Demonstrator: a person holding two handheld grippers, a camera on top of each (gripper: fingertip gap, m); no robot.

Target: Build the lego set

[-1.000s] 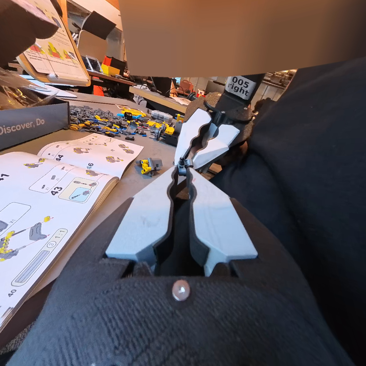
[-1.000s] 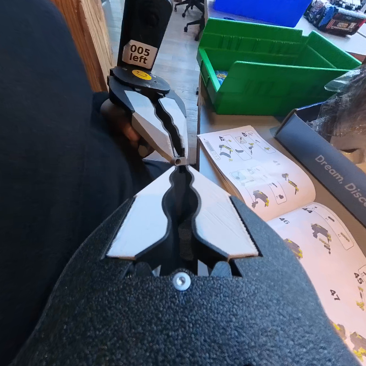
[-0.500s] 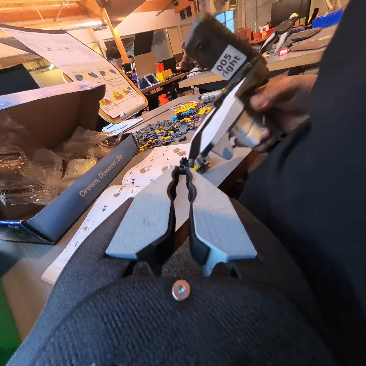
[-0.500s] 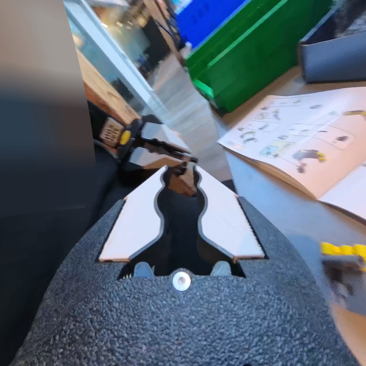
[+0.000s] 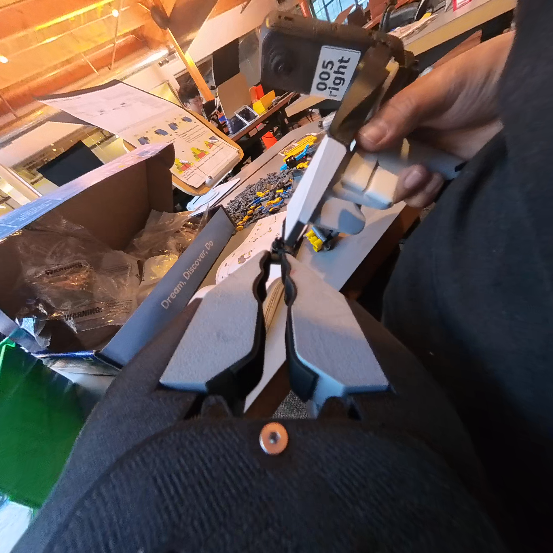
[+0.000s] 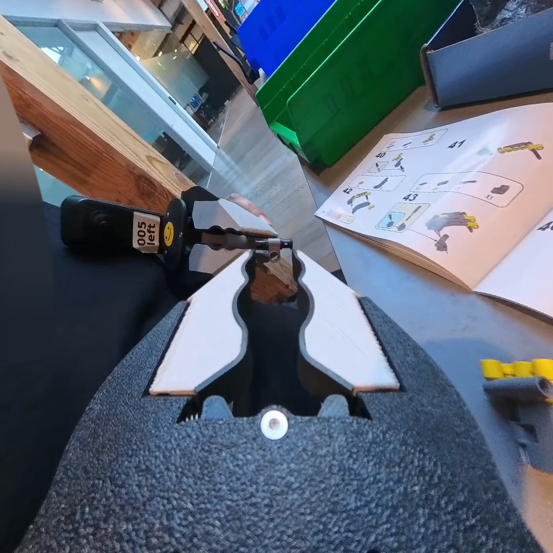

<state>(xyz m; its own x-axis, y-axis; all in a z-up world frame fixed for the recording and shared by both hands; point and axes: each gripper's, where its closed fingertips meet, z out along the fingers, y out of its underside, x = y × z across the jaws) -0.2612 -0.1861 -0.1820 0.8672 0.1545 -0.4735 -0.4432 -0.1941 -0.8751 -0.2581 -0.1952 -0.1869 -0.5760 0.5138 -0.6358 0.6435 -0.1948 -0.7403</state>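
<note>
- Grey worktop [image 6: 398, 302] carries an open white instruction booklet [image 6: 449, 191]; green plastic bins [image 6: 338, 89] stand beyond the booklet.
- Left tool [image 5: 276, 254] is clenched on a small dark grey connector piece [image 6: 274, 244], off the booklet's near edge.
- Right tool [image 6: 273, 254] is released, its tips either side of that piece.
- Loose grey, yellow and blue bricks [image 5: 263, 197] lie past the booklet.

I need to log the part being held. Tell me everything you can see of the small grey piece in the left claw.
The small grey piece is a dull plastic connector with a thin black pin through it, one round hole facing the right wrist view. It is held off the table's edge, pinched at the tip of the left claw, which is shut on it. The right claw is open just beside it, not gripping.
</note>
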